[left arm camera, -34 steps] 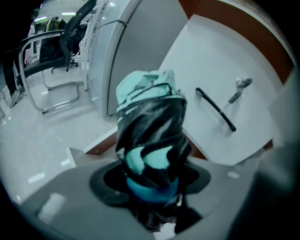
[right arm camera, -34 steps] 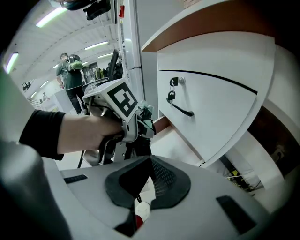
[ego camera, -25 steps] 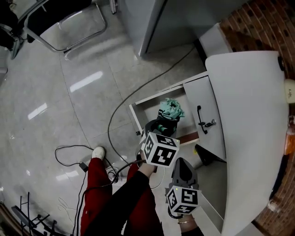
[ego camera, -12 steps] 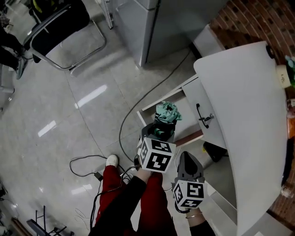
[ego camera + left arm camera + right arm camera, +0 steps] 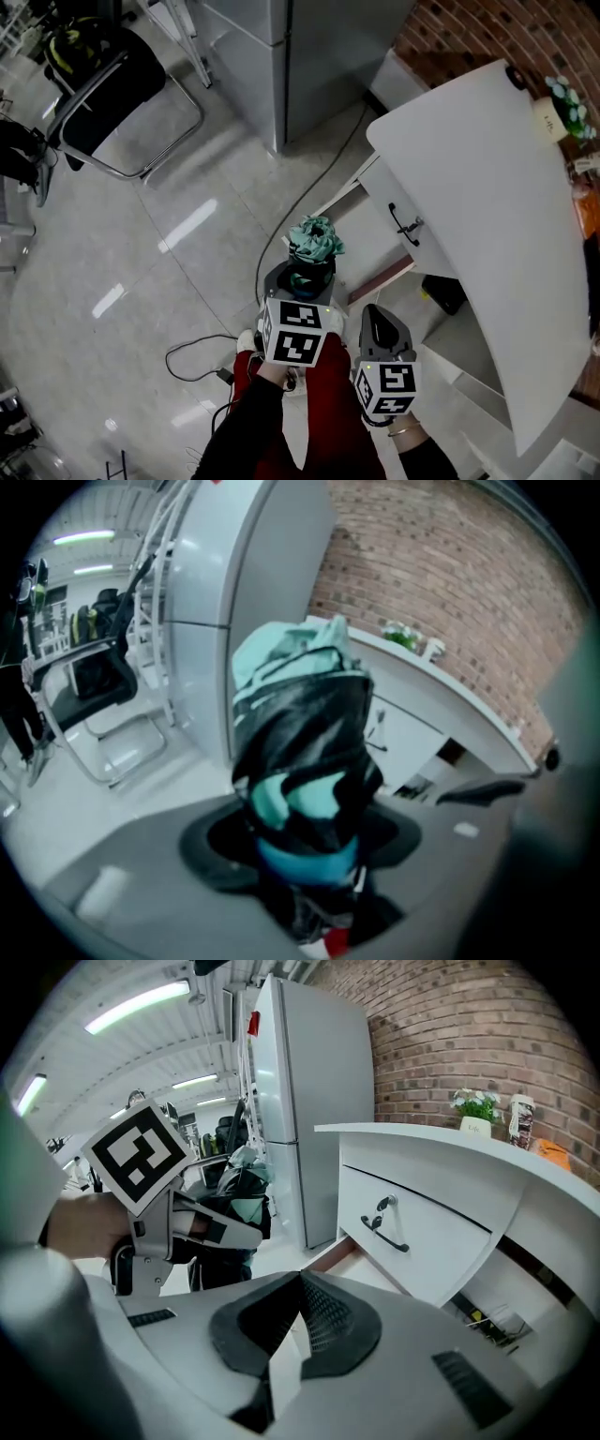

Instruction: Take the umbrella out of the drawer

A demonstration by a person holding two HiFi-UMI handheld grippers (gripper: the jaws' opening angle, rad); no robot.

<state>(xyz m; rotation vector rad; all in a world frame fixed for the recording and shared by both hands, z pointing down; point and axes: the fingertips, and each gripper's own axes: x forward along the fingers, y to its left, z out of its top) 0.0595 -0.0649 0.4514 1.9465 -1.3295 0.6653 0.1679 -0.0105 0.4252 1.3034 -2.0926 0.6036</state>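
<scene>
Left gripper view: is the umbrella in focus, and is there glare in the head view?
Left gripper view: the folded teal-and-black fabric umbrella is blurred at close range, with dark fisheye corners. Head view: bright streaks of glare on the glossy grey floor.

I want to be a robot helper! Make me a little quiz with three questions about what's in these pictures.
1. True or false: the left hand-held gripper is holding the teal and black umbrella.
2. Pick one: the drawer under the white counter is A) open, B) shut, C) upside down on the floor.
3. Fill in the gap: between its jaws, the right hand-held gripper holds ____.

Key: 1 true. 2 A. 3 nothing.
</scene>
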